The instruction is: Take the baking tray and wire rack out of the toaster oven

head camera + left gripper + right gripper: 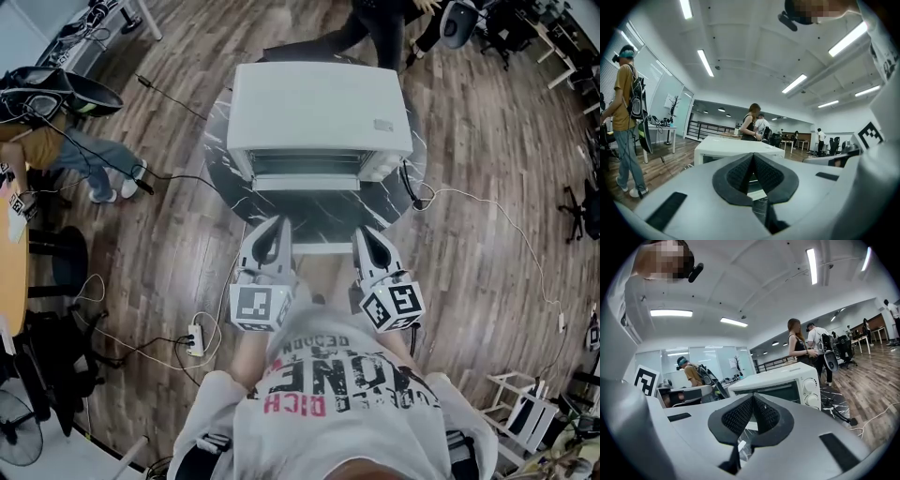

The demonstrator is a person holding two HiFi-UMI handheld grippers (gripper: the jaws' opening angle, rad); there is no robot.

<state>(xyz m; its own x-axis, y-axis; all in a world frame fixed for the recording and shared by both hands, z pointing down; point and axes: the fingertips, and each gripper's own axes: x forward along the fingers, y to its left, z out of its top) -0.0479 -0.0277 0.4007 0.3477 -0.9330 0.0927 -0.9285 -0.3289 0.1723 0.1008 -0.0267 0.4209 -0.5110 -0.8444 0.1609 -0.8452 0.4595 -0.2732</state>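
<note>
A white toaster oven (pixel 319 108) stands on a round dark marble table (pixel 223 183); it also shows in the left gripper view (pixel 726 146) and the right gripper view (pixel 787 380). Its door seems folded down towards me, with a white front edge (pixel 323 248) lying between my two grippers. Grey bars show in the oven mouth (pixel 309 165); I cannot tell tray from rack there. My left gripper (pixel 274 225) (pixel 753 161) and right gripper (pixel 368 234) (pixel 753 401) are both shut and empty. They point at the oven from just short of the table's near edge.
Two people stand behind the oven (pixel 375 28) (pixel 799 345). Another person in a yellow shirt is at the left (pixel 626 93). Cables and a power strip (pixel 195 339) lie on the wooden floor. Office chairs (pixel 586 211) and desks ring the room.
</note>
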